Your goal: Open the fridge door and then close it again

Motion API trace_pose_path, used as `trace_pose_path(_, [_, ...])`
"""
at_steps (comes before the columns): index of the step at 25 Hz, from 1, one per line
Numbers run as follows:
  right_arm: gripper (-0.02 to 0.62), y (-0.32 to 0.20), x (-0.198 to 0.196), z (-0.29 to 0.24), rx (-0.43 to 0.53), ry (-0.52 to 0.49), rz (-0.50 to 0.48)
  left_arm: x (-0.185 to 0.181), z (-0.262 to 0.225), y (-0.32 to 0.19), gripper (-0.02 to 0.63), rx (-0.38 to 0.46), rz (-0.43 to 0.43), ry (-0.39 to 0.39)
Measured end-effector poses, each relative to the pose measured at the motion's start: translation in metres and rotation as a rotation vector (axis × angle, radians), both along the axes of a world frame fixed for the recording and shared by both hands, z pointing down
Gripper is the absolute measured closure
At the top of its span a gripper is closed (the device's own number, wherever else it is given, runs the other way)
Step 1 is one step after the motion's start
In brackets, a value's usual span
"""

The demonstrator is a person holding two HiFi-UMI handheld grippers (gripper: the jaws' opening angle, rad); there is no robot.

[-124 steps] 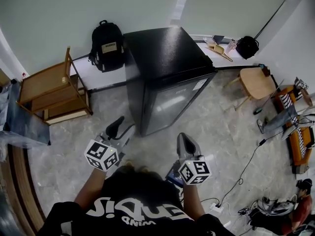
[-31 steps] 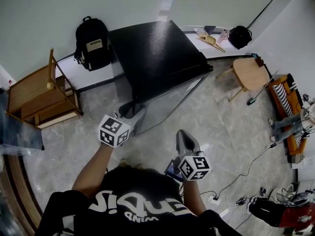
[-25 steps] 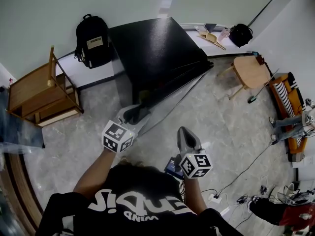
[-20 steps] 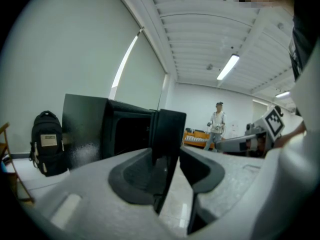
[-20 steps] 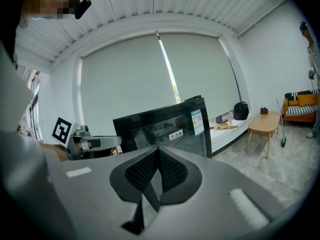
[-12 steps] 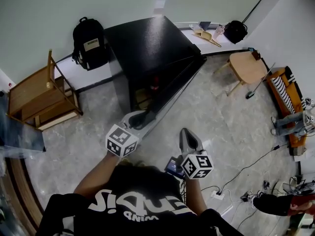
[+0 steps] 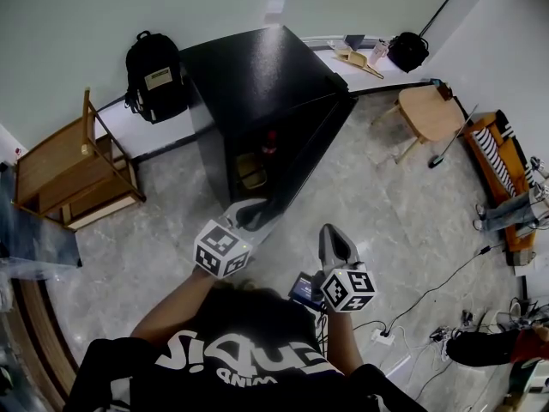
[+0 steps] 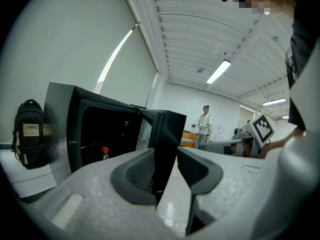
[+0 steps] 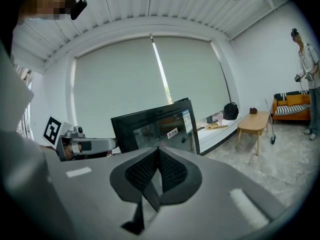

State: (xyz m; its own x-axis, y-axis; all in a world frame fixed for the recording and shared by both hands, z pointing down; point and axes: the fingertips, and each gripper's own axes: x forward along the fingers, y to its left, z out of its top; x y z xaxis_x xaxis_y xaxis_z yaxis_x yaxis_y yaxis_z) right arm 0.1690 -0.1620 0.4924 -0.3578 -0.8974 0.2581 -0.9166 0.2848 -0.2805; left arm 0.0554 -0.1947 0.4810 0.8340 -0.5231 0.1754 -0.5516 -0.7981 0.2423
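The black fridge (image 7: 257, 75) stands by the far wall with its glass door (image 7: 300, 153) swung partly open on its right-hand hinge. My left gripper (image 7: 249, 215) holds the door's free edge (image 8: 167, 134); its jaws have just been closing, and the edge stands between the pads. Inside the dark cabinet (image 8: 105, 134) a red-capped bottle (image 8: 104, 151) shows. My right gripper (image 7: 333, 237) hangs to the right of the door, shut and empty, its pads (image 9: 170, 171) meeting. The right gripper view faces the door's glass front (image 9: 155, 126).
A black backpack (image 7: 153, 63) leans on the wall left of the fridge, and a wooden rack (image 7: 73, 174) stands further left. A round wooden table (image 7: 429, 114) and an orange sofa (image 7: 510, 174) are at the right. Cables (image 7: 429, 290) lie on the floor. A person (image 8: 204, 126) stands behind.
The fridge door has swung further open, showing more of the inside. My left gripper has come back toward me with the door edge. The right gripper has shifted slightly.
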Motion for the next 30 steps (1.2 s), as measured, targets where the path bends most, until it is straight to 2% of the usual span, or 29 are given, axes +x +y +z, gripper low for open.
trace_pose_path(13, [0.598,0.008,0.007,-0.001,-0.004,0.004,0.043,0.021,0.001,0.015,0.523,-0.002,0.080,0.002])
trace_pose_path(30, [0.597,0.008,0.005,-0.002,-0.006,0.006,0.065,0.020,0.001,0.014,0.528,0.001,0.088,0.007])
